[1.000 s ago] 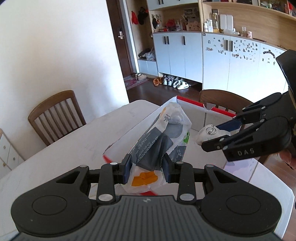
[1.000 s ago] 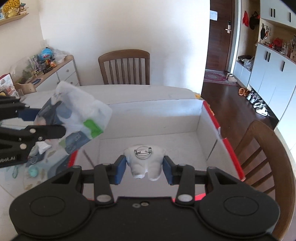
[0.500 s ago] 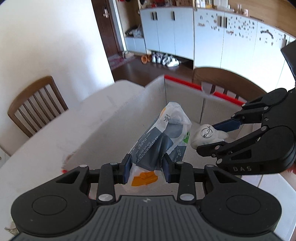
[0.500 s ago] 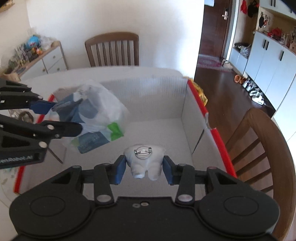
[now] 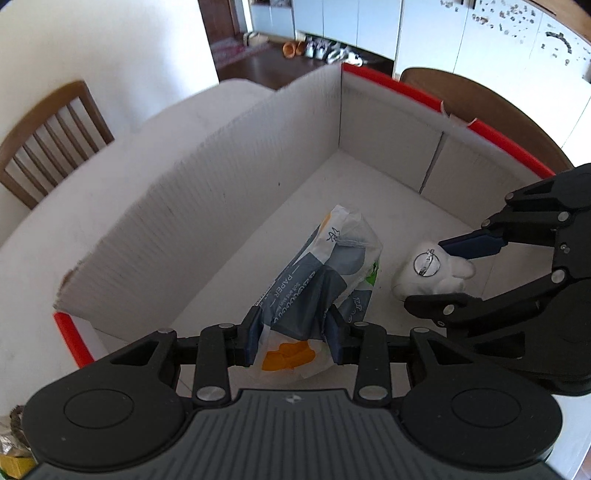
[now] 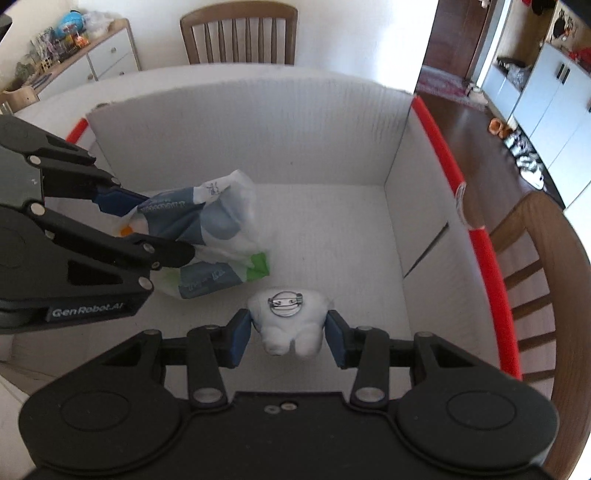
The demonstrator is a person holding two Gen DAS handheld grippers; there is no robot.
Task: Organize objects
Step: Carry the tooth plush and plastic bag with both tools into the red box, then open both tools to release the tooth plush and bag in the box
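Note:
My left gripper (image 5: 293, 332) is shut on a plastic tissue packet (image 5: 317, 280), printed blue, white and orange, and holds it inside the white cardboard box (image 5: 207, 206) with red edges; the packet also shows in the right wrist view (image 6: 214, 236). My right gripper (image 6: 288, 332) is shut on a white tooth-shaped plush brooch (image 6: 290, 317) with a metal pin on its back, low over the box floor. The brooch also shows in the left wrist view (image 5: 432, 273), just right of the packet.
The box sits on a white table (image 5: 92, 177). Wooden chairs stand at the far side (image 6: 240, 33) and right side (image 6: 535, 266). A sideboard with clutter (image 6: 74, 48) is at the far left. Box walls rise around both grippers.
Both grippers have moved forward and down into the box with their objects. The packet and the brooch are now low over the box floor, side by side.

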